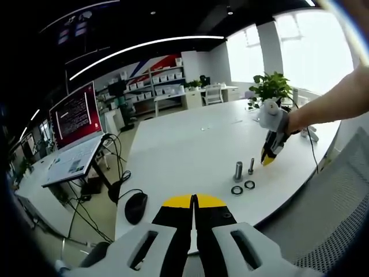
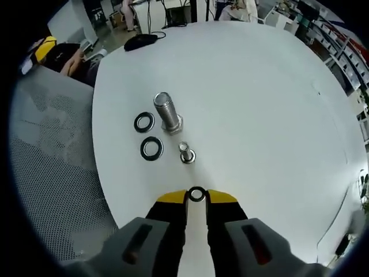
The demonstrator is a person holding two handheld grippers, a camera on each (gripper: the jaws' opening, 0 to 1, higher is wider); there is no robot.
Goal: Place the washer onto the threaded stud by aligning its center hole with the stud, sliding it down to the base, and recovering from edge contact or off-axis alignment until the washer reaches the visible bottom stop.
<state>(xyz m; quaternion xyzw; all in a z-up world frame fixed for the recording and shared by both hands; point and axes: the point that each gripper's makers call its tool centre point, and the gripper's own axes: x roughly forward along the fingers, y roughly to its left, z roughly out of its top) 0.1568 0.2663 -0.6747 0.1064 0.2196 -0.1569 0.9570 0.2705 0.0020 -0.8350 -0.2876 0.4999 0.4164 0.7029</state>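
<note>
Washer: small dark metal ring washer (image 2: 196, 194), pinched edge-on between the yellow tips of your right hand-held gripper (image 2: 196, 197), hole visible, above the counter and off the stud.
Right hand-held gripper: pressed onto that washer; hovers over the round white counter (image 2: 259, 104), just short of the small stud. In the left gripper view it (image 1: 268, 159) comes in from the right with your arm, tips pointing down near the studs.
Small stud: short silver threaded stud (image 2: 185, 152) upright on its base, nearest your right tips; also at (image 1: 251, 167).
Large stud: thick silver threaded stud (image 2: 166, 111) upright just beyond the small one; also at (image 1: 238, 171).
Spare washers: two dark ring washers lying flat on the counter beside the studs, one (image 2: 144, 122) next to the large stud, one (image 2: 151, 148) beside the small one, apart from each other.
Left hand-held gripper: your black-and-yellow left hand-held gripper (image 1: 194, 202), tips pressed together, holding nothing, held back at the counter's near edge, well apart from the studs.
Other: black computer mouse (image 1: 135, 207) on the counter edge; open laptop (image 1: 75, 127) on a stand off to the side; potted green plant (image 1: 270, 86) at the far side.
</note>
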